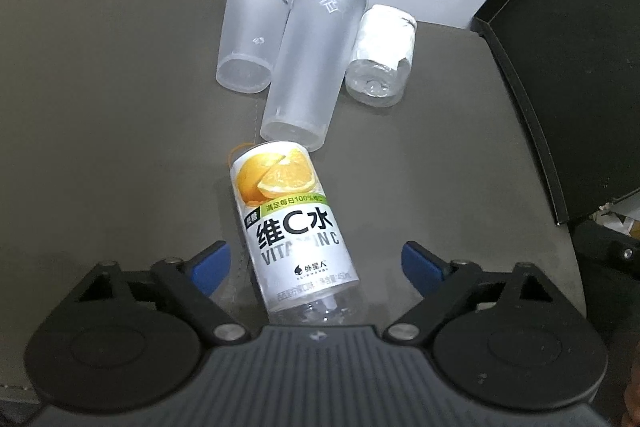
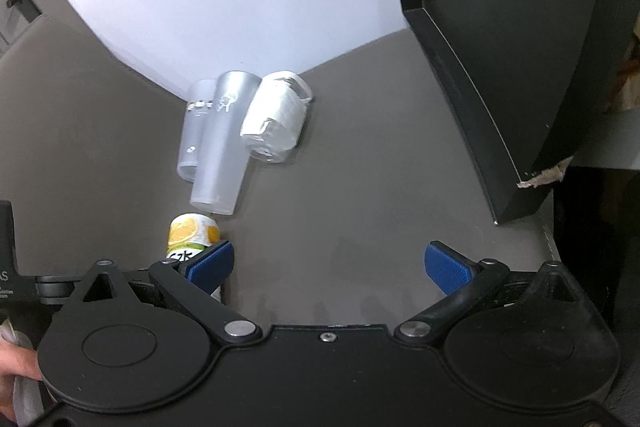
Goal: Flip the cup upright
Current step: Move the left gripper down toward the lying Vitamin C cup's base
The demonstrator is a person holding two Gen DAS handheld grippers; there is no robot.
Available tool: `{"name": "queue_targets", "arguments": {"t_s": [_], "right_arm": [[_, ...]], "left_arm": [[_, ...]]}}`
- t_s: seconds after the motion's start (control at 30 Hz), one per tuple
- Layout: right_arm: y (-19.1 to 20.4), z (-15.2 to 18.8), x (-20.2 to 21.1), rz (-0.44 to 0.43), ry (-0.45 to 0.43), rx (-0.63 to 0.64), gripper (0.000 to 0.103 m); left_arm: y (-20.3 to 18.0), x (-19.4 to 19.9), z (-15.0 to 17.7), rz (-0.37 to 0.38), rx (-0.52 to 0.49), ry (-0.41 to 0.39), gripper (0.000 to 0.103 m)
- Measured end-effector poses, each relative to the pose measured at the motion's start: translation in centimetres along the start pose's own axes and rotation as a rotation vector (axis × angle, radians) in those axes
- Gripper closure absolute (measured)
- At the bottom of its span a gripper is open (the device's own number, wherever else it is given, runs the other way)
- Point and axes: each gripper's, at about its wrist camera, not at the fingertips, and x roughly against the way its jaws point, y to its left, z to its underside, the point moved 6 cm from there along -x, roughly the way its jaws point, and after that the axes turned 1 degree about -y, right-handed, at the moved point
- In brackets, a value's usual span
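Cup-like vitamin C bottle [image 1: 294,227] lies on its side on the table [image 1: 120,107] between your left gripper's [image 1: 316,267] spread jaws, long axis running away from them, clear end nearest. 2 frosted cups [image 1: 312,67] and 1 wrapped container [image 1: 380,55] lie farther off. Right wrist: right gripper [image 2: 328,267] jaws wide apart, empty; bottle sits off its left finger [image 2: 212,265]. Left hand is nearer.

1. I see even, moderate indoor light; the white wall [image 2: 208,7] is the brightest area, slightly bluish.
2. Shadows on the grey table [image 1: 120,107] are soft and faint.
3. Fisheye bending curves the edges, with dark vignetted corners.
4. Focus is mildly soft; the orange-label bottle [image 1: 292,223] reads sharp.
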Motion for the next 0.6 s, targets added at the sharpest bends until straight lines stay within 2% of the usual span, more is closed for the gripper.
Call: {"name": "queue_targets", "arguments": {"t_s": [0.07,0.2,0.6], "right_arm": [[-0.2,0.1,-0.1,0.002,0.003,-0.007,0.000],[-0.6,0.0,-0.2,0.005,0.005,-0.022,0.000],[-0.6,0.3,-0.4,0.001,0.032,-0.020,0.000]], "left_arm": [[0.0,-0.4,0.1,0.008,0.001,0.012,0.020],[0.2,-1.3,0.5,-0.023,0.016,0.032,0.032],[-0.3,-2.8,0.5,-0.034,0.028,0.062,0.037]]}}
